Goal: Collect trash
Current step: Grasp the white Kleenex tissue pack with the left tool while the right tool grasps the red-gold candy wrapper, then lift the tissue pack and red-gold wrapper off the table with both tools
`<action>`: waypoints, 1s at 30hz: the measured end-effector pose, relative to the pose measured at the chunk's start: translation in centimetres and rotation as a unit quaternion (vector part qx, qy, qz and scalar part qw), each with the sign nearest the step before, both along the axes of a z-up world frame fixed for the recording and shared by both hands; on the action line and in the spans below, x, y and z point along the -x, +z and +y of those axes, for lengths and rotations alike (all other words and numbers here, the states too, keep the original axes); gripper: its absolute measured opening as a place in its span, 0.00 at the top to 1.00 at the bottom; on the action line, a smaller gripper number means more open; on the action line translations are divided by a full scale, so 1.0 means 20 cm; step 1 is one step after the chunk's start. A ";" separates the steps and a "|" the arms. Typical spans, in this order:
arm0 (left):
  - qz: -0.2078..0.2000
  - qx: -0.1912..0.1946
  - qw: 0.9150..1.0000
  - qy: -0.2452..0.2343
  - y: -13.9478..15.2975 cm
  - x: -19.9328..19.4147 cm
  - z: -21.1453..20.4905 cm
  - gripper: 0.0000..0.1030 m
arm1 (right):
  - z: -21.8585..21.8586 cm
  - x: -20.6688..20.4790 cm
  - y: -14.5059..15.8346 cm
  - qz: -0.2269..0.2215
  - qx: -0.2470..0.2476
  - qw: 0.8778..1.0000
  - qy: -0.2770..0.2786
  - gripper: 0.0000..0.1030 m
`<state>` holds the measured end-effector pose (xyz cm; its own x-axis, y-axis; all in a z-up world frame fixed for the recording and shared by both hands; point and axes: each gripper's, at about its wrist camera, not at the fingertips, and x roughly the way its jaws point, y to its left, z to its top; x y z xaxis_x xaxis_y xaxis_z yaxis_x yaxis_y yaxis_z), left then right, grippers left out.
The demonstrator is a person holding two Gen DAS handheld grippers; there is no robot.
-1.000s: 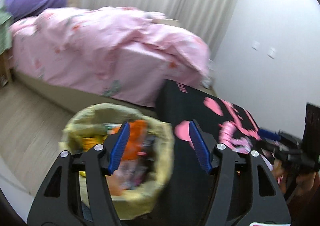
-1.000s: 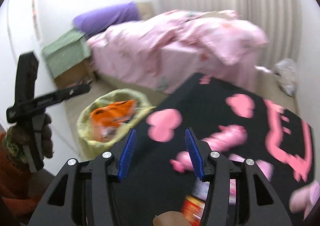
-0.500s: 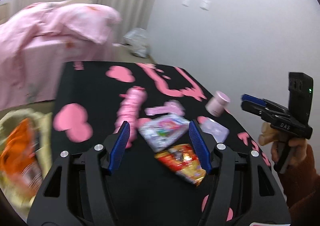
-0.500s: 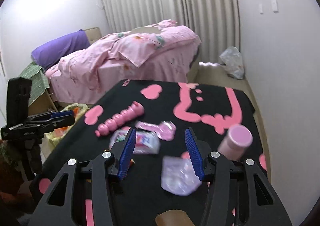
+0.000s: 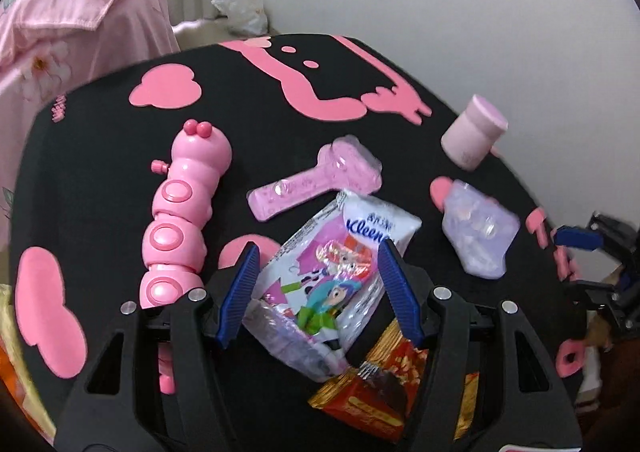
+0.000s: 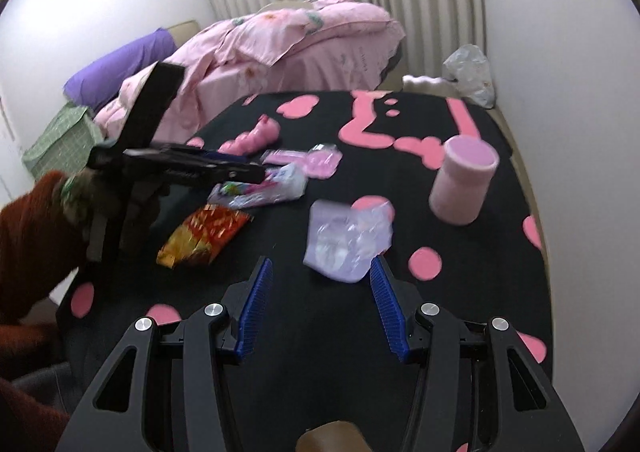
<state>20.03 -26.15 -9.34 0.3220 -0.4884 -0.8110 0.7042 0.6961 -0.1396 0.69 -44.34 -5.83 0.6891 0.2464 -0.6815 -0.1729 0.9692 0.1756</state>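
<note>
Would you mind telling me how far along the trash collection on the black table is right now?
Done: nothing I can confirm from these views. In hand: nothing; the left claw hangs open over the cartoon wrapper and the right claw sits open short of the clear purple wrapper. Left: those two, the red snack wrapper and the Kleenex pack.
</note>
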 end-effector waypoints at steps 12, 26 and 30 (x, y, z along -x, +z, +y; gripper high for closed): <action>0.022 -0.027 0.999 0.004 0.01 0.25 0.08 0.55 | -0.03 0.02 -0.08 0.033 0.020 0.998 -0.052 0.53; -0.005 0.010 0.991 0.132 0.15 0.41 0.52 0.80 | 0.31 0.12 0.02 0.013 -0.006 0.998 0.068 0.53; -0.014 0.009 0.987 0.163 0.15 0.51 0.63 0.80 | 0.45 0.06 0.00 0.028 -0.008 0.995 0.096 0.53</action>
<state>9.90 -13.53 -6.43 0.4860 -0.3700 -0.7918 0.4474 0.8836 -0.1383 -0.59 -35.34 -5.79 0.5889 0.3810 -0.7128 -0.3437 0.9162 0.2058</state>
